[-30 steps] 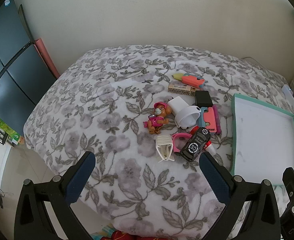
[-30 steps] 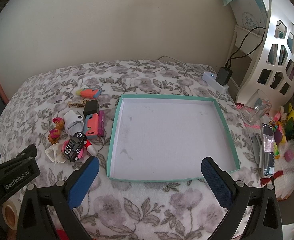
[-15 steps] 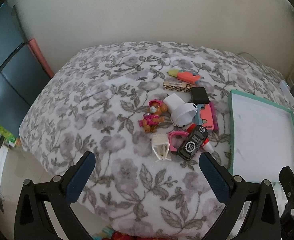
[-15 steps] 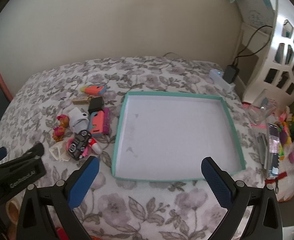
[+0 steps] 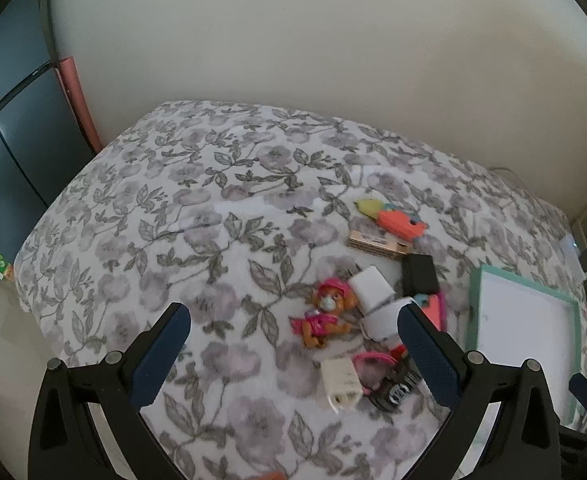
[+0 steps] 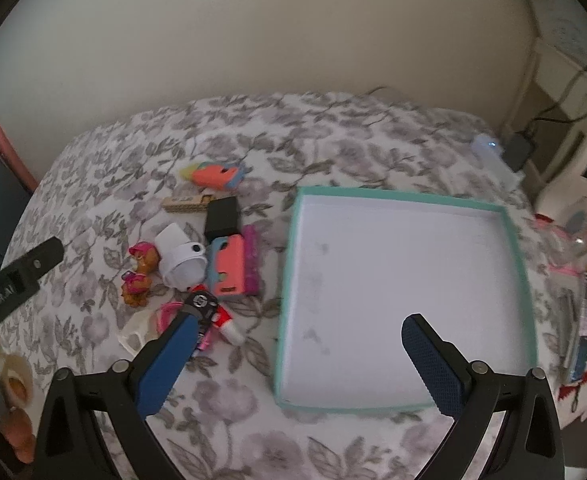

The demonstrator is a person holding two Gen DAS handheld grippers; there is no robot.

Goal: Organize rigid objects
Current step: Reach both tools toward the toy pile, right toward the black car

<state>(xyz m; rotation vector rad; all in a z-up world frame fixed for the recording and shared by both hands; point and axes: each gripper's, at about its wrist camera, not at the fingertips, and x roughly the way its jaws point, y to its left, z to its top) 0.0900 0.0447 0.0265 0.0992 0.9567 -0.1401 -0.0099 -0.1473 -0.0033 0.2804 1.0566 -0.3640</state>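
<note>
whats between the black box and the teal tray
In the right wrist view, only bare floral bedspread lies between the black box and the teal tray; the pink case sits just nearer the camera.

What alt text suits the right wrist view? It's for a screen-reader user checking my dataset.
An open right gripper hovers over a floral bedspread holding an empty teal-rimmed white tray. Left of the tray lies a cluster of small toys, including a pup figurine, black box and orange toy.
</note>
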